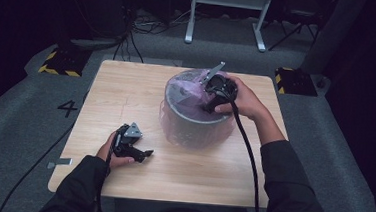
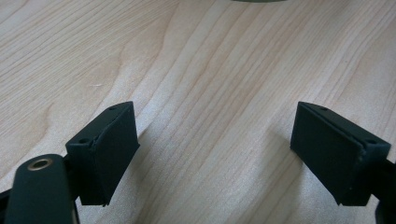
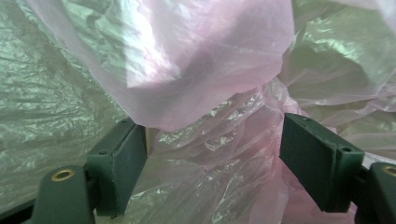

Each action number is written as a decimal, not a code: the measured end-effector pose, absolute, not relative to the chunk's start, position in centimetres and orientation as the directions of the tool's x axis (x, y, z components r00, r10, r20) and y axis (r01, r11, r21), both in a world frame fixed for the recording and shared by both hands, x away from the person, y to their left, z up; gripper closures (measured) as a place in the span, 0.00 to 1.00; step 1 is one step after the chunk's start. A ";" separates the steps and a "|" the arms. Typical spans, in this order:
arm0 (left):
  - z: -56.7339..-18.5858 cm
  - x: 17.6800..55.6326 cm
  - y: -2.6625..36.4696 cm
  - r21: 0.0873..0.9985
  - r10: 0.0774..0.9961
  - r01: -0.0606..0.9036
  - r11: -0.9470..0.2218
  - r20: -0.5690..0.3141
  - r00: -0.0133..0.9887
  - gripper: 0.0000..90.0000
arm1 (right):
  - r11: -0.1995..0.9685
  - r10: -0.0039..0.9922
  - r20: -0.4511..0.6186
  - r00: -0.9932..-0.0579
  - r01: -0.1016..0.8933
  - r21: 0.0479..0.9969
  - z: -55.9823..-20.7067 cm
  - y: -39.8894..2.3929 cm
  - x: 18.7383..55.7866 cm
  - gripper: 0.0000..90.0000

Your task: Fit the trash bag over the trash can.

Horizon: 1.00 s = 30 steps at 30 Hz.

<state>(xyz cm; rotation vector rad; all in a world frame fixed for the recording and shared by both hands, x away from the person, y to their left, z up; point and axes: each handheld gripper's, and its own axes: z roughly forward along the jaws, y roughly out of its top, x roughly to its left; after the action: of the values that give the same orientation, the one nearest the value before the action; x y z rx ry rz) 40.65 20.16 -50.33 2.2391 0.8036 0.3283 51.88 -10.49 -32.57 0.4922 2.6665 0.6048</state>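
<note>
The thin pink plastic bag point(image 1: 199, 94) already lines the round grey bin point(image 1: 195, 121) near the worktop's point(image 1: 127, 91) far right corner. Right tongs point(image 3: 212, 147) gape wide inside it, loose film between them unpinched; smoothing seems left. Left tongs point(image 2: 215, 154) rest wide, empty, near the front left corner.

A bag point(image 1: 197, 94) lines the bin point(image 1: 195, 119), which stands on the table point(image 1: 126, 96).

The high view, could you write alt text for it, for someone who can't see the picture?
A person's right gripper reaches, jaws apart, into a grey bin lined with a thin pink plastic bag, on a light wooden table. The left gripper rests open on the table nearer the person, apart from the bin, with cables trailing from both.
</note>
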 end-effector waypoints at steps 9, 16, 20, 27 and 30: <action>-50.3 40.6 20.1 0.709 0.635 0.452 -0.542 -0.006 0.772 0.16 | 0.813 0.453 -0.262 -0.852 0.274 0.514 -32.4 -10.8 51.8 0.26; -50.3 40.6 20.1 0.709 0.636 0.452 -0.541 -0.007 0.772 0.16 | 0.798 0.472 -0.266 -0.840 0.280 0.533 -32.3 -10.9 51.9 0.26; -50.3 40.6 20.1 0.709 0.636 0.452 -0.541 -0.007 0.772 0.16 | 0.792 0.471 -0.268 -0.840 0.268 0.548 -32.2 -10.9 51.8 0.26; -50.3 40.6 20.1 0.709 0.635 0.451 -0.542 -0.006 0.772 0.16 | 0.771 0.488 -0.270 -0.830 0.265 0.579 -32.1 -11.1 51.9 0.25; -50.3 40.6 20.1 0.709 0.636 0.452 -0.541 -0.007 0.772 0.16 | 0.759 0.494 -0.263 -0.829 0.263 0.595 -32.0 -11.2 51.8 0.25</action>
<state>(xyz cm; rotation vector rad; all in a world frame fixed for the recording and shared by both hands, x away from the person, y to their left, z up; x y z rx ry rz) 40.63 20.14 -50.35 2.2361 0.8063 0.3259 51.83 -11.19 -31.98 0.5763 2.5477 0.7756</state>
